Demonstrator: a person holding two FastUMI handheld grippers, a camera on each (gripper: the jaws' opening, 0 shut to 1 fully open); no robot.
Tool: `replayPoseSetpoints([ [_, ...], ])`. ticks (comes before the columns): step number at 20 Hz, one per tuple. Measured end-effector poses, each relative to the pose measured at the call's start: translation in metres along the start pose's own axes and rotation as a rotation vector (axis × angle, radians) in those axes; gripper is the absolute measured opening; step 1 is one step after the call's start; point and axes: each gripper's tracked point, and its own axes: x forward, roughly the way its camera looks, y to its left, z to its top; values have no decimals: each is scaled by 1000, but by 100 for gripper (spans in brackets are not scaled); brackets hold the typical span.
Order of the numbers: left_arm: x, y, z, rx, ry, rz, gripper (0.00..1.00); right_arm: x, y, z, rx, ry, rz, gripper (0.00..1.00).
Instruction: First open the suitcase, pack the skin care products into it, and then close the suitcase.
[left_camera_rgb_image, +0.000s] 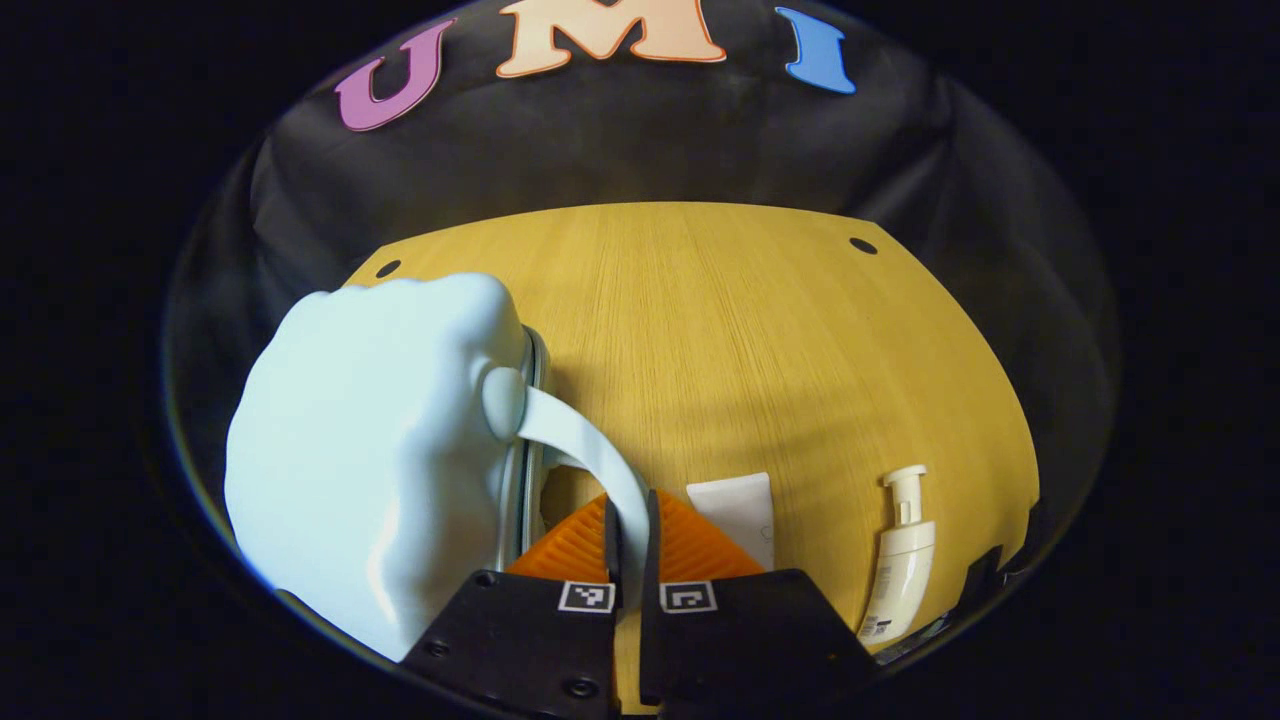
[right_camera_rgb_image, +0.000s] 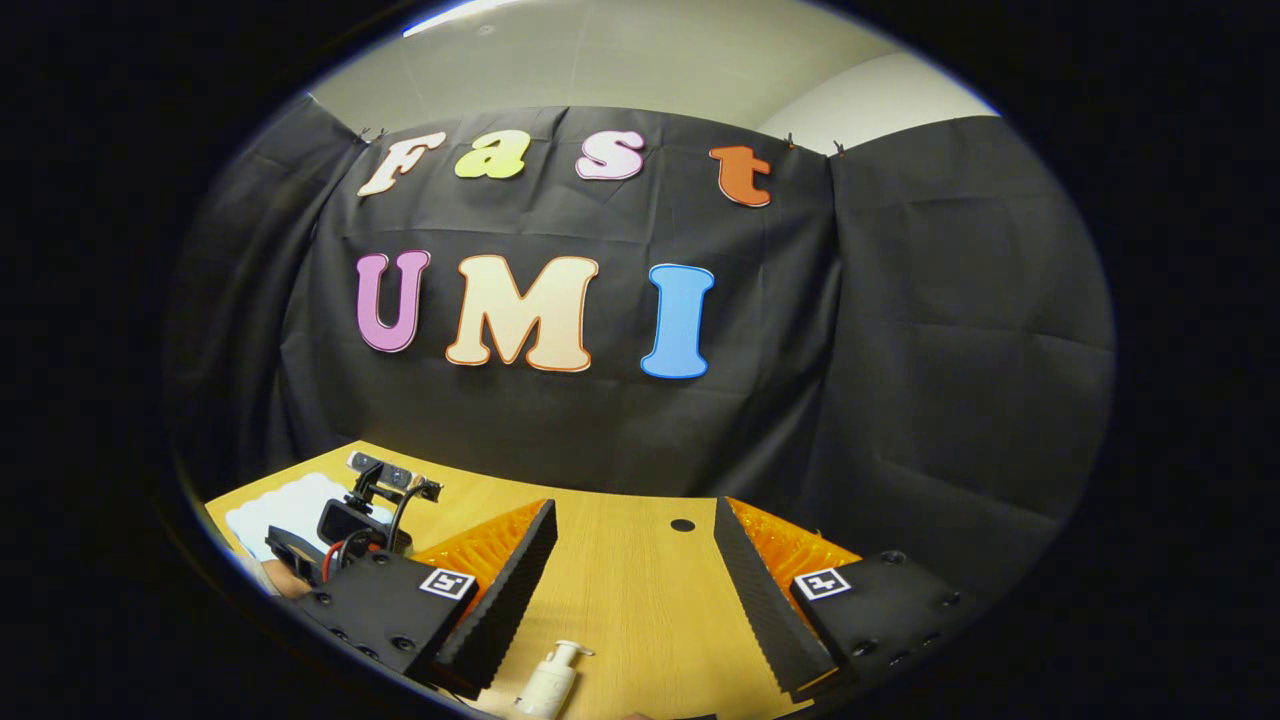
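Note:
A pale blue hard-shell suitcase (left_camera_rgb_image: 370, 430) lies at the left of the wooden table (left_camera_rgb_image: 720, 330), its silvery seam facing right. My left gripper (left_camera_rgb_image: 630, 545) is shut on the suitcase's strap handle (left_camera_rgb_image: 590, 445), which runs down between the two fingers. A white tube (left_camera_rgb_image: 738, 512) lies just right of the fingers, and a white pump bottle (left_camera_rgb_image: 900, 570) lies further right near the table edge. My right gripper (right_camera_rgb_image: 632, 590) hangs open above the table with nothing between its fingers; the pump bottle (right_camera_rgb_image: 550, 685) lies just below it. The suitcase (right_camera_rgb_image: 280, 505) shows at far left.
Black cloth walls close off the table's far side and both flanks. Small dark holes (left_camera_rgb_image: 862, 245) mark the table's far corners. The left gripper's camera mount with cables (right_camera_rgb_image: 360, 510) sits over the suitcase. Bare wood (left_camera_rgb_image: 760, 380) stretches right of the suitcase.

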Motion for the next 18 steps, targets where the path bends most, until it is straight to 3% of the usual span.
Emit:
replayPoseSetpoints([
  [10, -80, 38, 70, -43, -136, -51, 0, 6, 35, -13, 33, 17, 77, 100],
  [18, -143, 122, 122, -30, -274, 30, 0, 10, 68, -11, 57, 8, 119, 100],
])
